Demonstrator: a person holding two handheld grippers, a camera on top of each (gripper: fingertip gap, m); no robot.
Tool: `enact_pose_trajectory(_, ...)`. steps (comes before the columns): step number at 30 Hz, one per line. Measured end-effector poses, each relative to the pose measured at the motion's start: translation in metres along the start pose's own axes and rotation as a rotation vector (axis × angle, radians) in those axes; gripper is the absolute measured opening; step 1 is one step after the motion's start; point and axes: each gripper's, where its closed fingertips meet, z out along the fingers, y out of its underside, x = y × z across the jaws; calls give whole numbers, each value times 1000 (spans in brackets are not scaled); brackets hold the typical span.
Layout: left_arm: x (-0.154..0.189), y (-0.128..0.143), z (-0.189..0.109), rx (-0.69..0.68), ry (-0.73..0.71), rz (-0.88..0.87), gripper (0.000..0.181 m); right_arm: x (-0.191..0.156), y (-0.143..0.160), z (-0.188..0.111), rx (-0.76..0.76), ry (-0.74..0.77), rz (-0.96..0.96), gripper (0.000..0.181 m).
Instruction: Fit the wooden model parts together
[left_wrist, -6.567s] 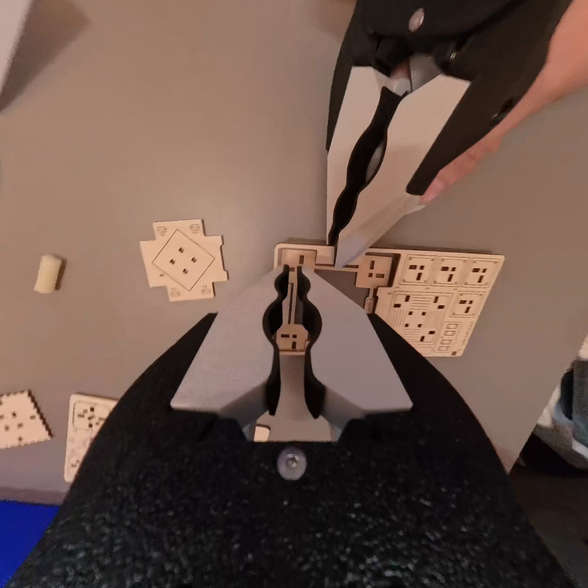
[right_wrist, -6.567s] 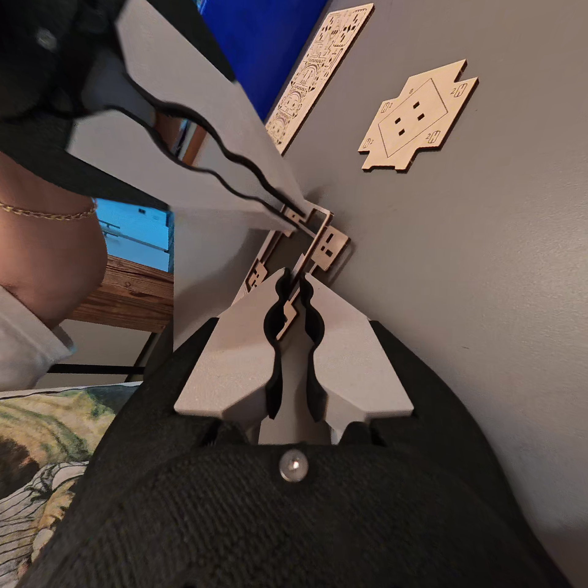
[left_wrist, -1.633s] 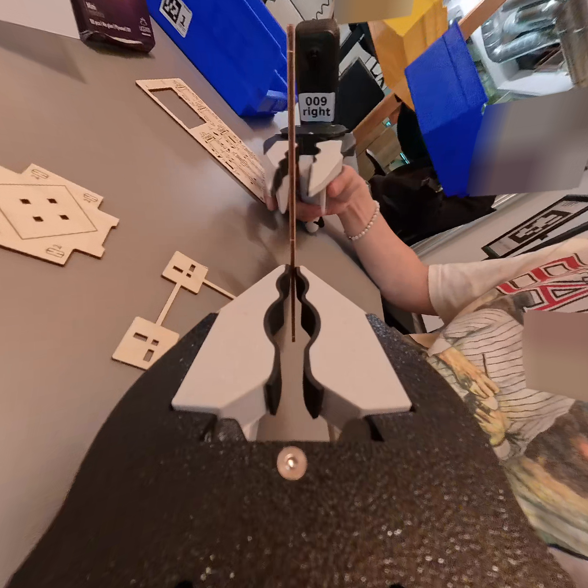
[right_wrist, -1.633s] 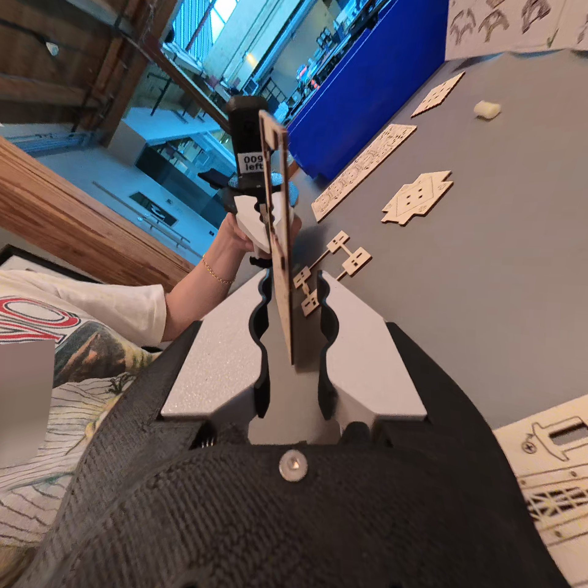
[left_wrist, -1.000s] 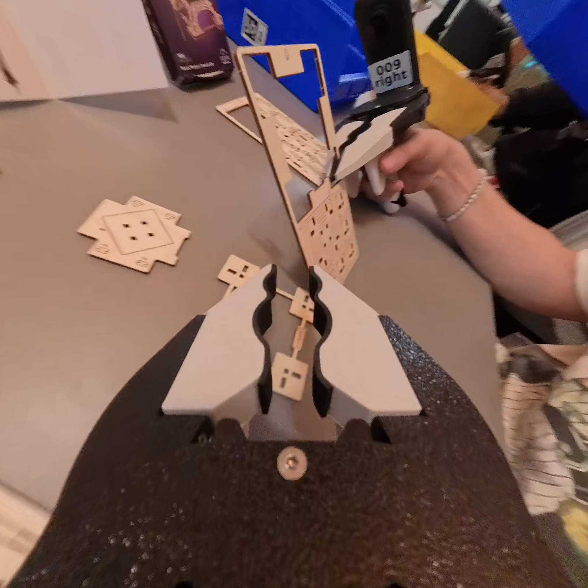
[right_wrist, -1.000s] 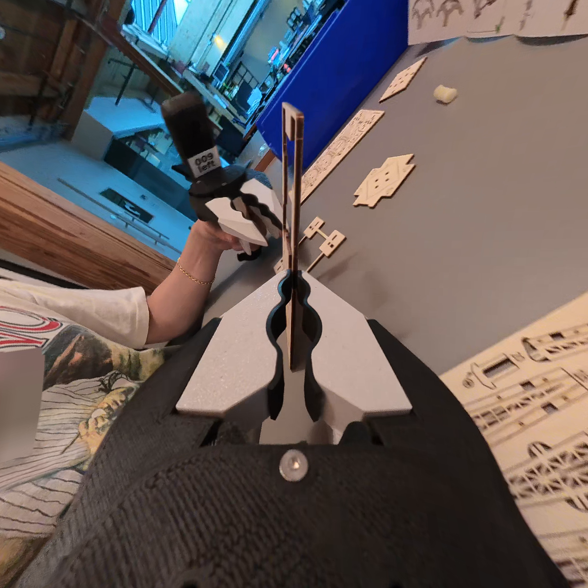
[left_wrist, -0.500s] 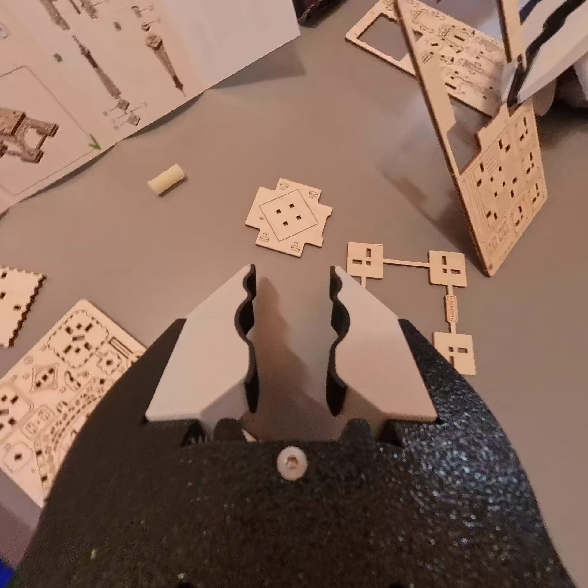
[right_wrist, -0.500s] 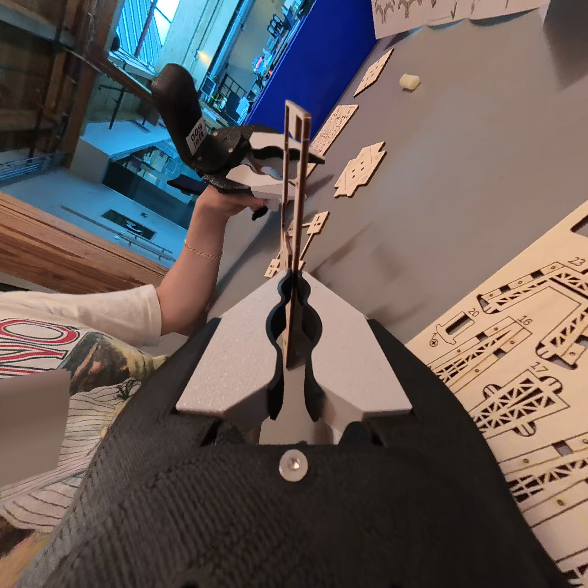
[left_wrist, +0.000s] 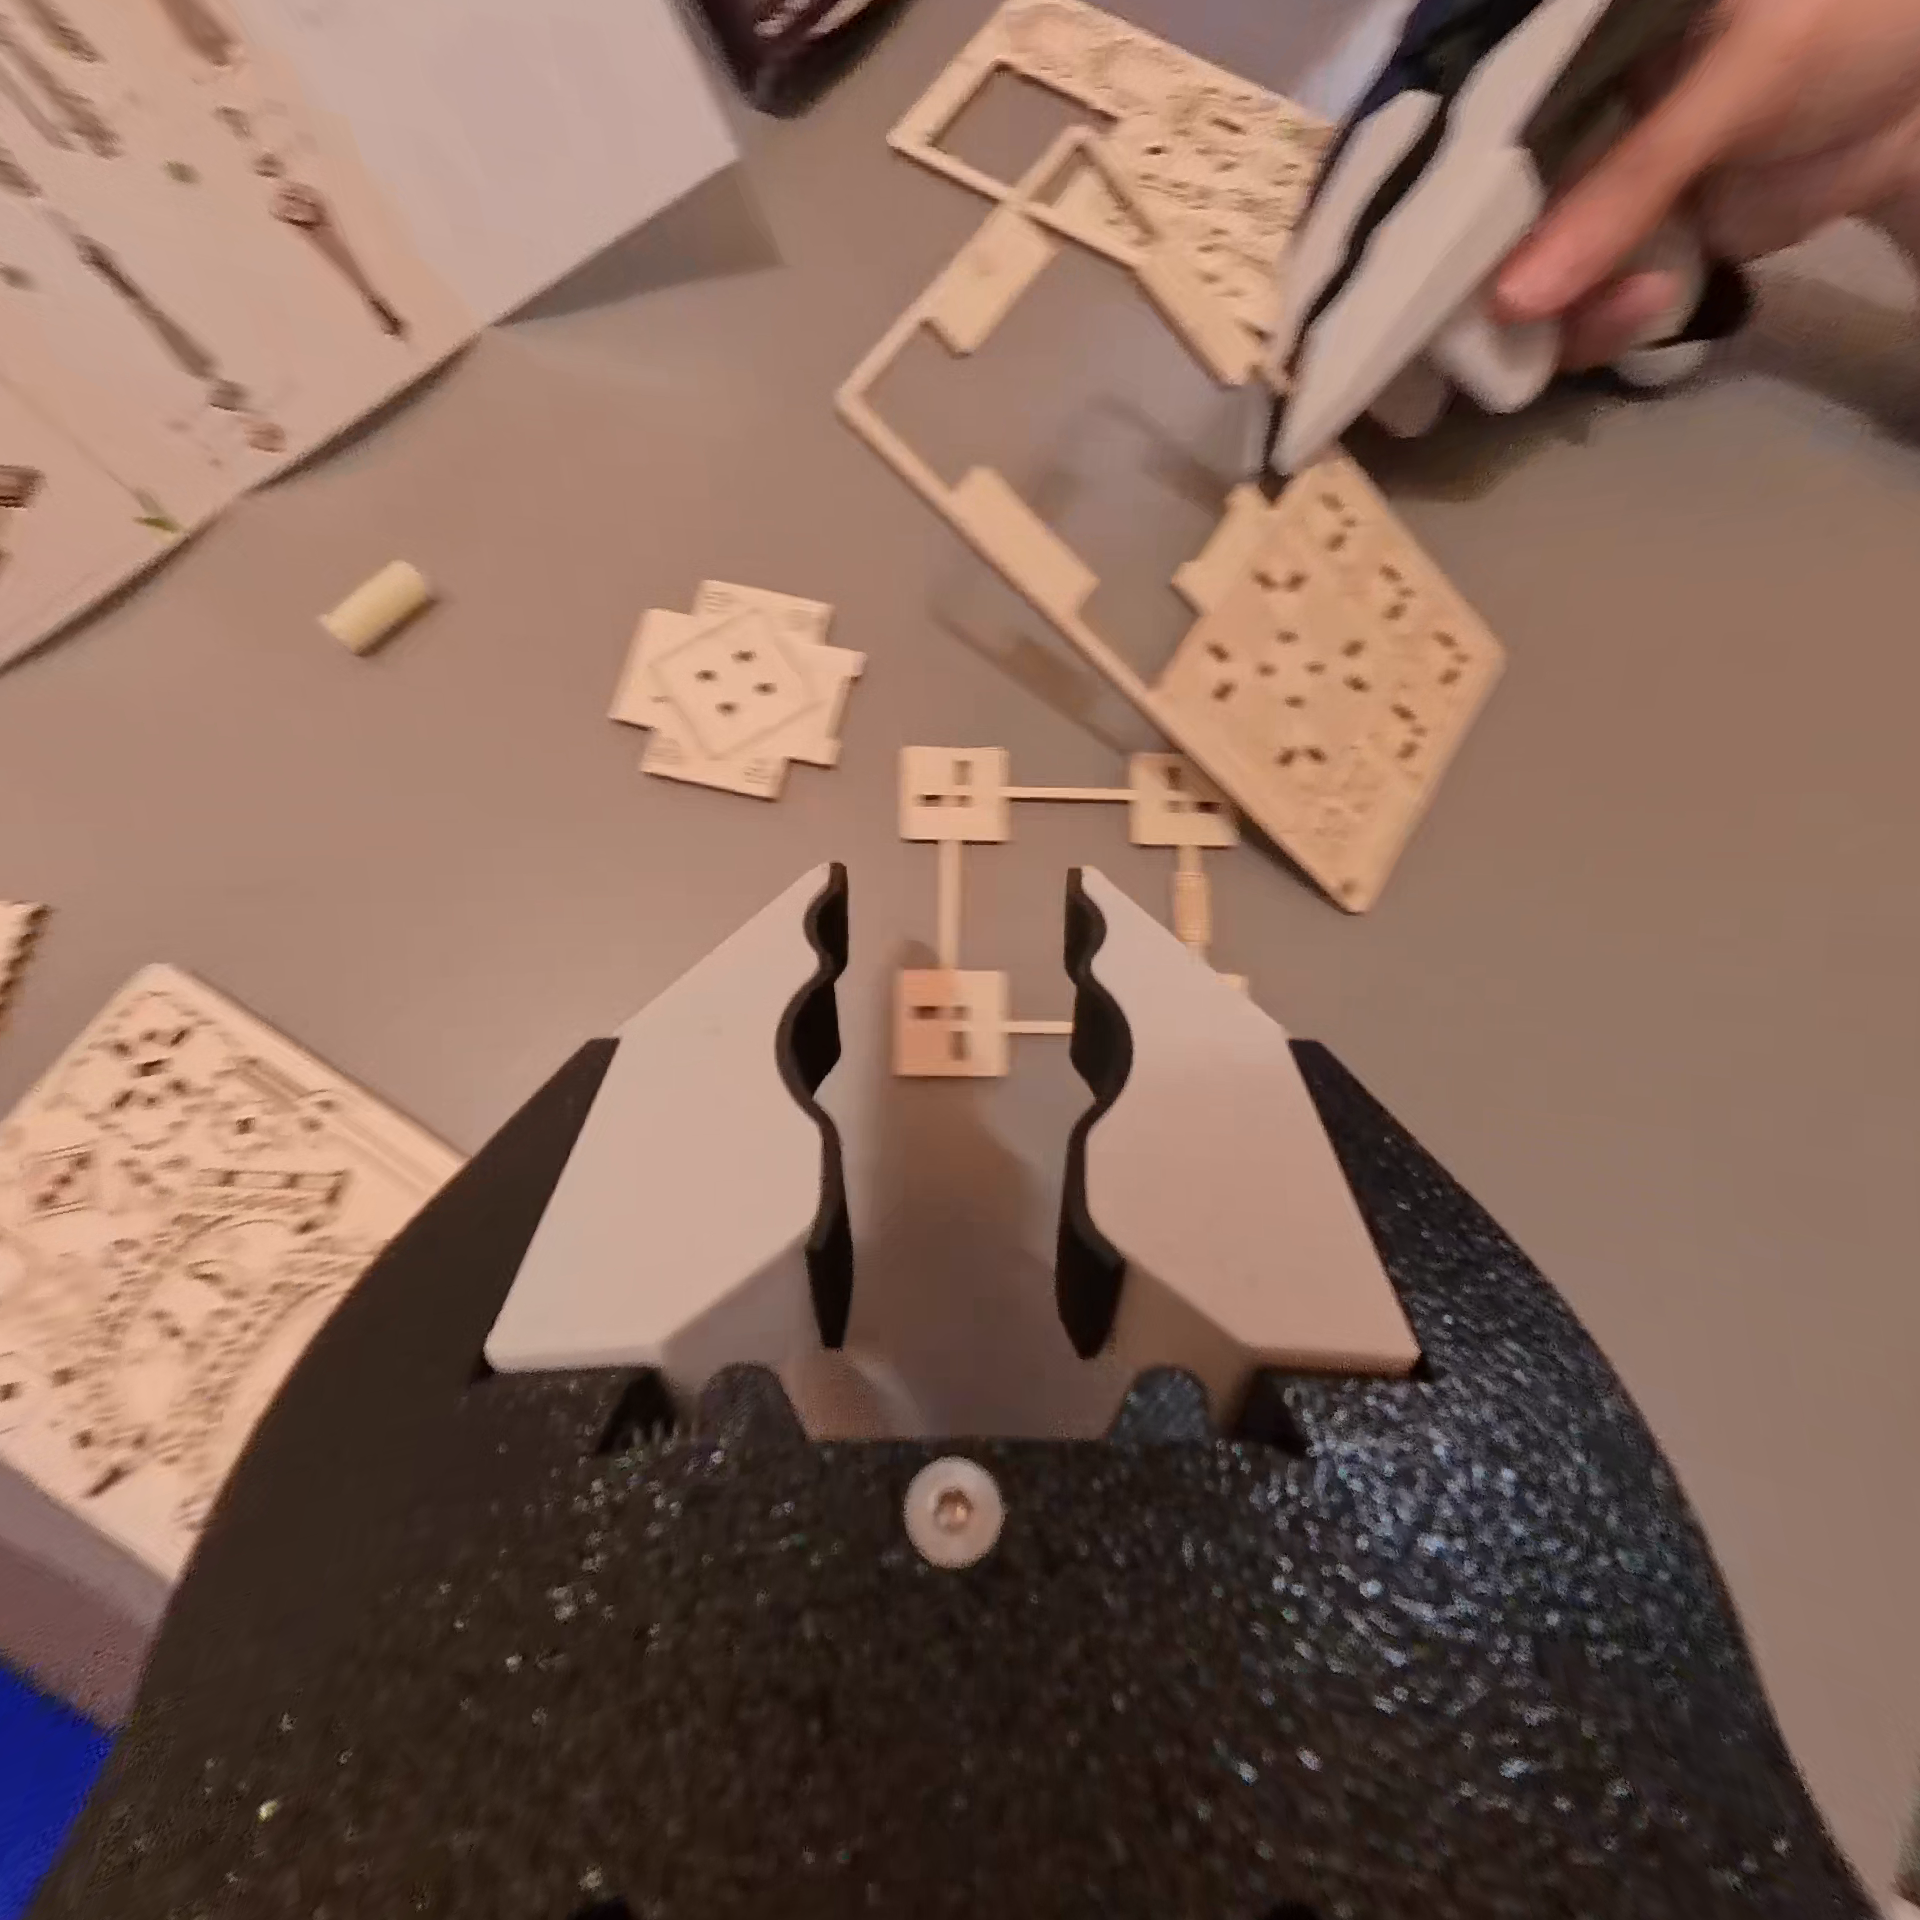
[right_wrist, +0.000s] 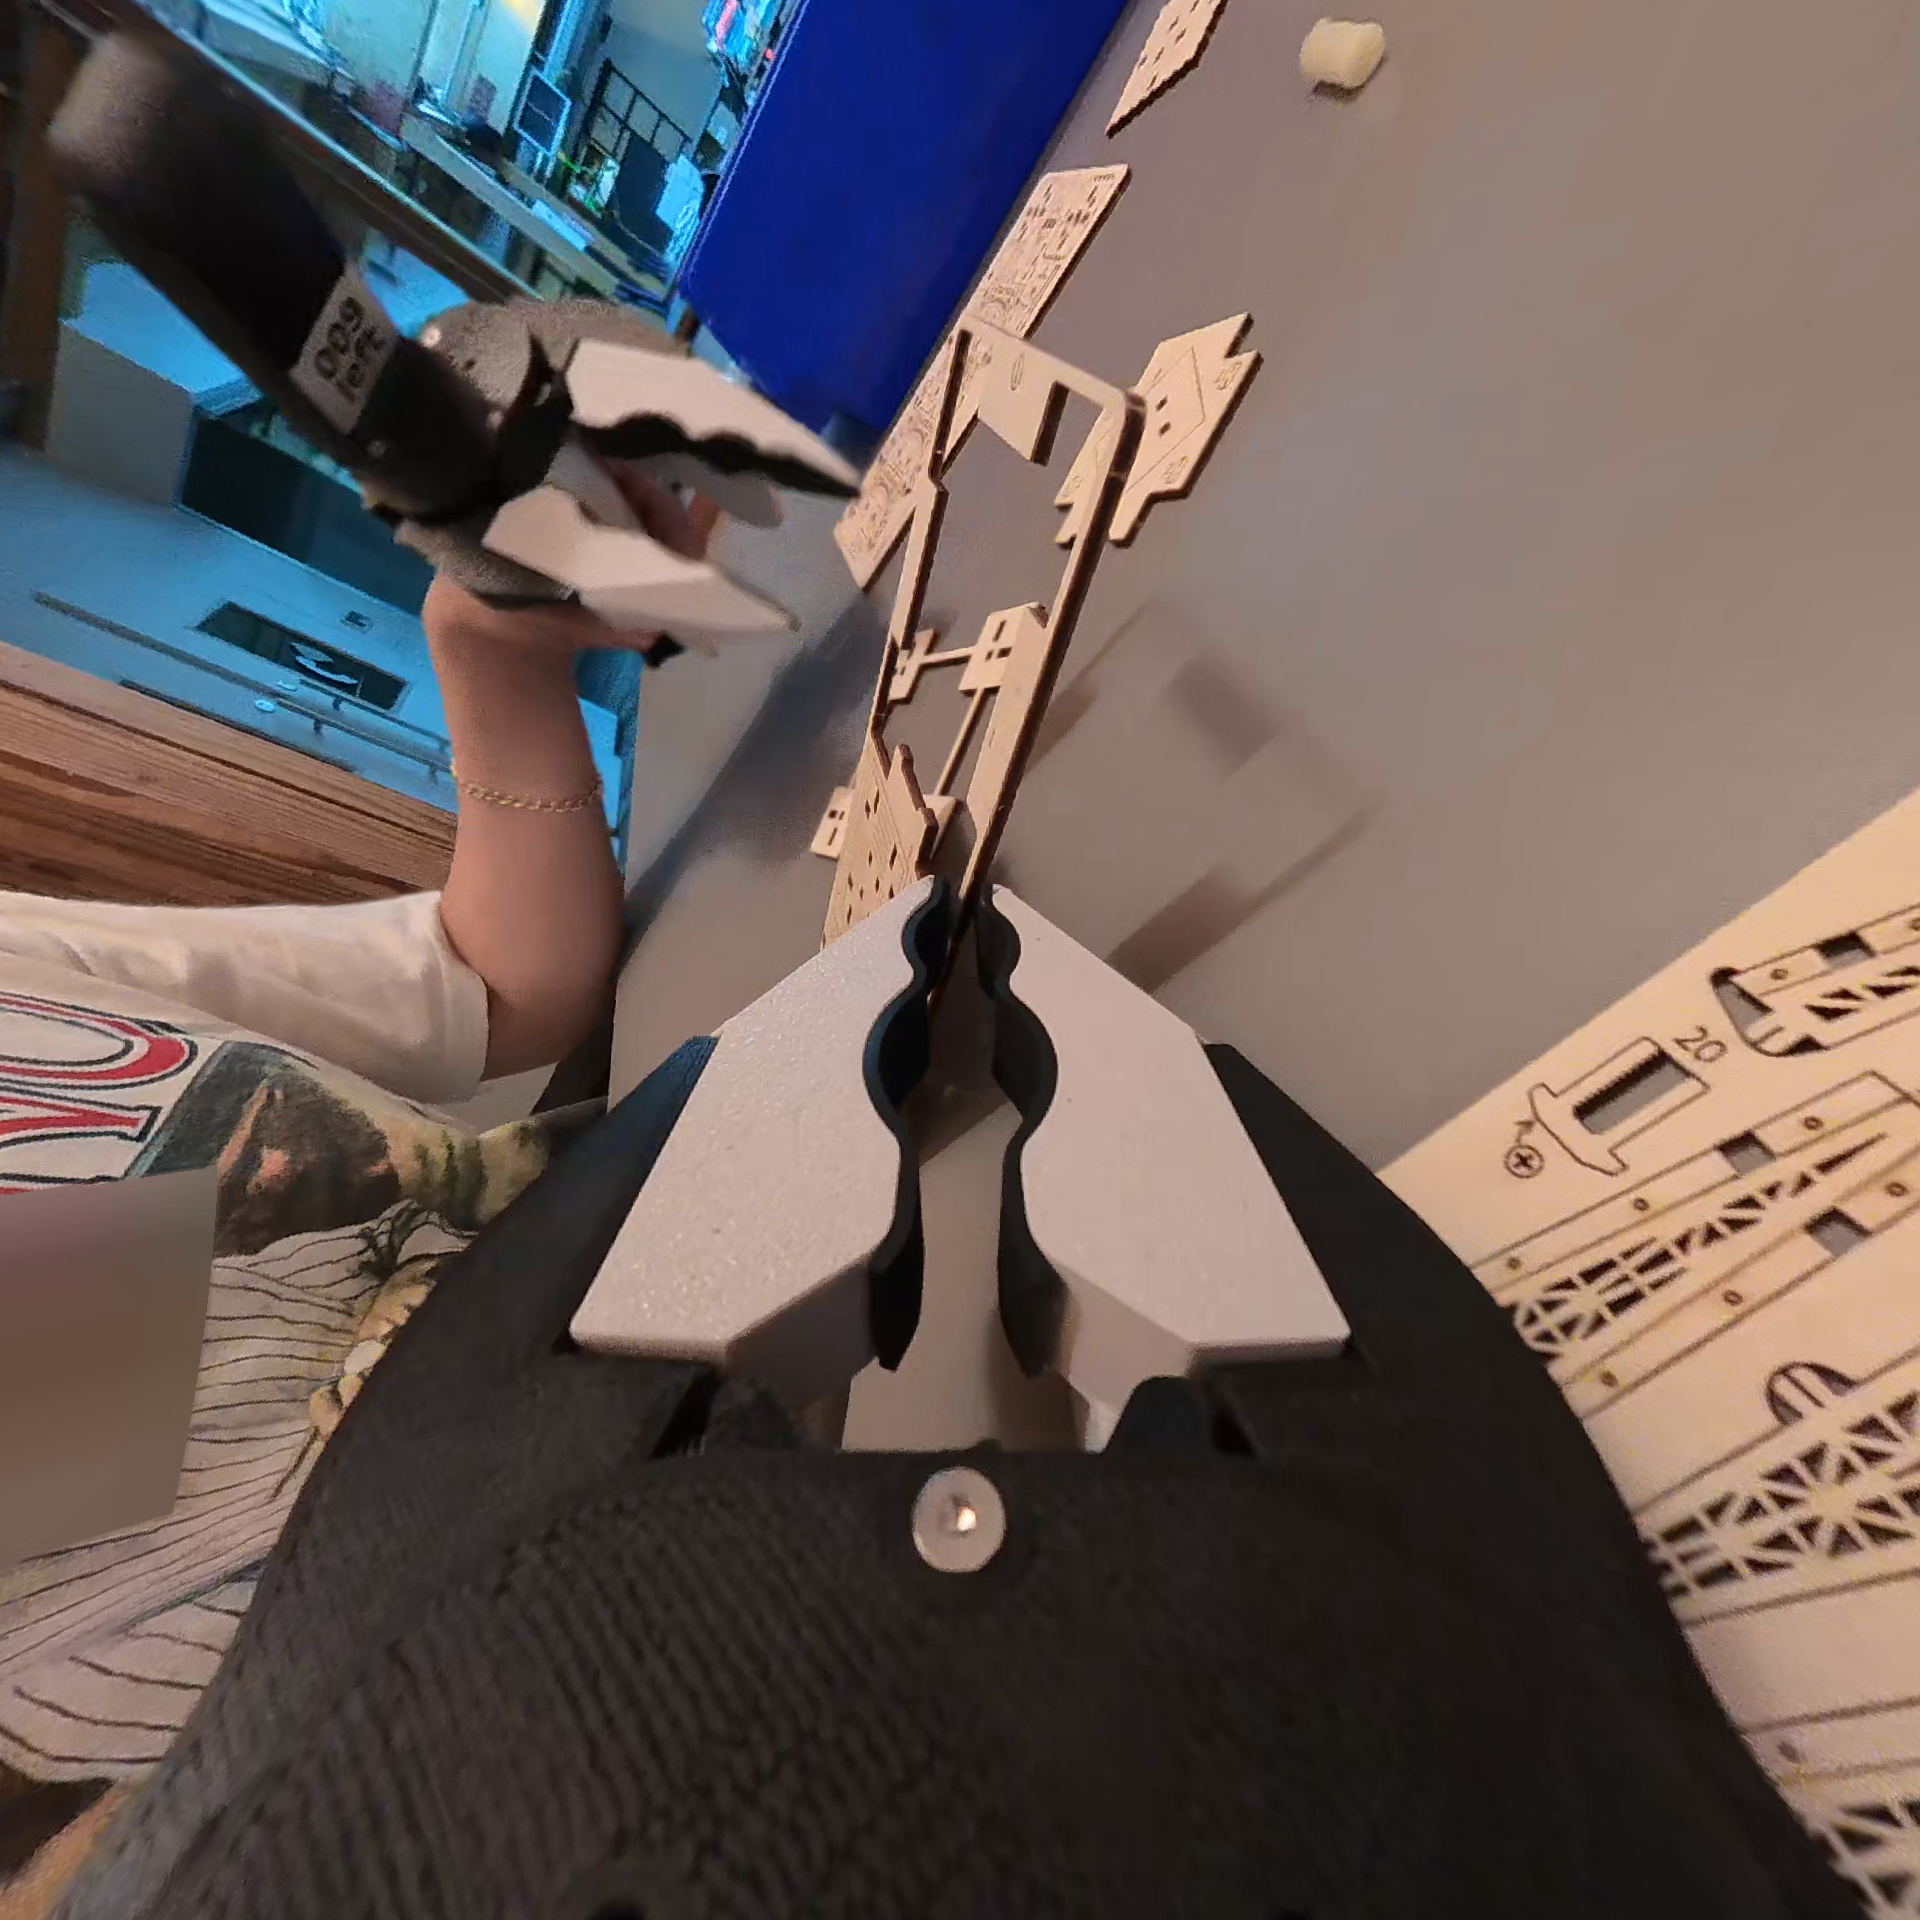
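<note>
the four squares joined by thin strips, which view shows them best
The left wrist view: the joined squares lie flat beneath the open left gripper. The right wrist view catches them only partly through the held wooden sheet.

Left tongs (left_wrist: 954, 904) agape, right tongs (right_wrist: 964, 899) clamped

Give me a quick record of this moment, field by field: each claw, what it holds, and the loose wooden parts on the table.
left claw: open, empty, above the four-square linked piece
right claw: shut on the cut-out wooden sheet
sheet pose: tilted, lower corner near the table
cross-shaped plate: flat, left of the sheet
small pale cylinder: lying alone, farther left
fitting: no parts joined yet
</note>
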Motion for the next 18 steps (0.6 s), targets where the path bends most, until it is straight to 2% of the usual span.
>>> enact_pose_trajectory(2, 17, 7, 4, -33, 6, 25, 43, -4, 1, 2, -10, -23, -5, 2)
enact_pose_trajectory(6, 6, 33, 18, -152, -132, 104, 50, -12, 4, 4, -28, -64, -22, 2)
enact_pose_trajectory(7, 5, 38, 22, -157, -134, 104, 43, -13, 5, 4, -31, -76, -25, 2)
enact_pose_trajectory(12, 12, 36, 29, -55, 27, 95, 14, -17, 6, 3, -35, -109, -22, 1)
enact_pose_trajectory(18, 12, 37, 27, -11, 186, 225, 13, -20, 8, 4, -51, -130, -25, 1)
